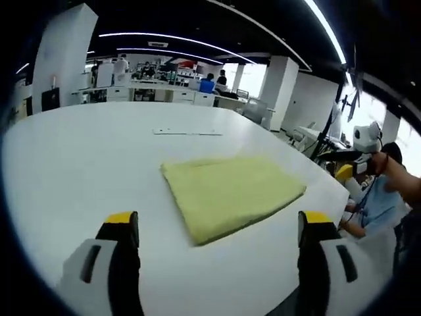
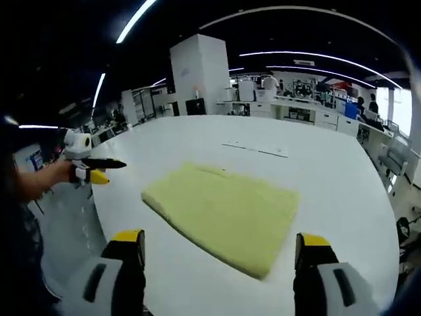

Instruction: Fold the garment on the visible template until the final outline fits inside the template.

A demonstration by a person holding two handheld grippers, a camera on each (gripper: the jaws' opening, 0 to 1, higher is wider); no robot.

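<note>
White table [image 1: 79,164] carries a folded yellow garment [image 1: 230,194] lying flat near its middle, beyond a thin marked line [image 1: 187,133]. Left gripper [image 1: 217,230] and right gripper [image 2: 220,250] both hover above with jaws spread apart, holding nothing. No writing is legible.

- The white table [image 1: 79,164] lies bare all round the folded yellow garment [image 1: 230,191], so a gripper could come at it from any edge.
- The garment itself is the one low hump in the middle.
- A thin strip [image 1: 187,133] lies flat farther back, well apart.
- The left gripper [image 1: 217,227] and right gripper [image 2: 220,247] hang wide-jawed, nothing between their jaws.
</note>
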